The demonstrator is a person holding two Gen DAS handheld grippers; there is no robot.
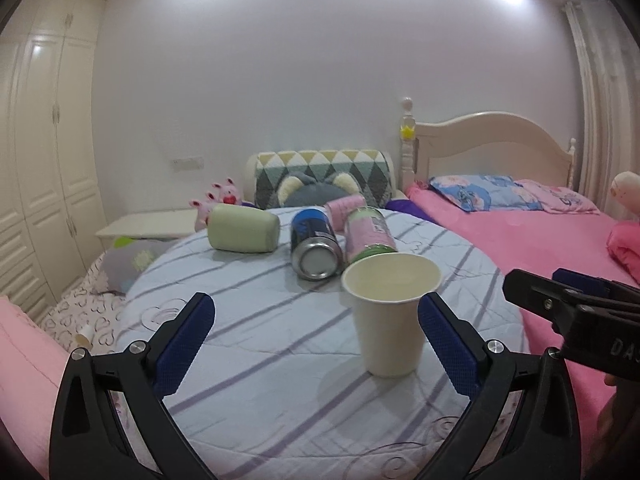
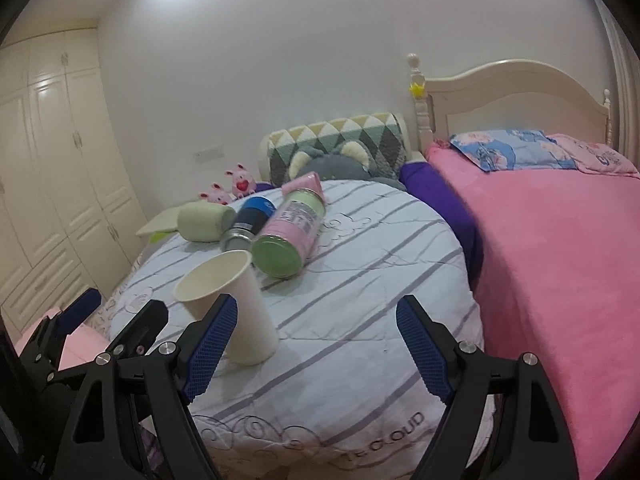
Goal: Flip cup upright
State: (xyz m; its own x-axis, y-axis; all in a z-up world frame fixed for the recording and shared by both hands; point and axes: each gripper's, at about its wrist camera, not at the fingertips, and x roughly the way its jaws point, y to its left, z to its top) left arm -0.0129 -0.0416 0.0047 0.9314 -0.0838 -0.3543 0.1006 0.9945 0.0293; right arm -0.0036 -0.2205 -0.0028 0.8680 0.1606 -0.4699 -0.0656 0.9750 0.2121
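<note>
**Cup standing upright; release and withdrawal stage**

The paper cup (image 1: 390, 312) stands mouth-up on the striped quilt (image 1: 260, 360) of the bed, base flat on the fabric, rim level as far as the left wrist view shows; in the right wrist view it appears tilted, which is judged to be lens distortion rather than a true lean.

Left gripper (image 1: 316, 336): fingers spread wide, nothing held; the cup sits inside the gap toward the right finger (image 1: 448, 348), near it; contact cannot be confirmed. Right gripper (image 2: 316, 344): fingers likewise wide apart and empty; the cup lies at the left finger (image 2: 212, 340), partly hidden behind it, outside the gap or at its edge; which of the two cannot be told.

Just behind the cup lie three items on their sides: a blue can (image 1: 314, 244), a pink and green can (image 1: 368, 234), a pale green container (image 1: 244, 229); the pink and green can sits close to the cup rim, and whether it touches cannot be told.

Judged step: the flip appears complete, since the cup rests on its base with neither gripper closed on it; what remains is a clean withdrawal.

Requirements for the next move: draw both grippers straight back, away from the cup wall; keep the fingers spread so no pad drags the rim; avoid pressing on the quilt, as soft bedding may shift and tip a light empty cup.
</note>
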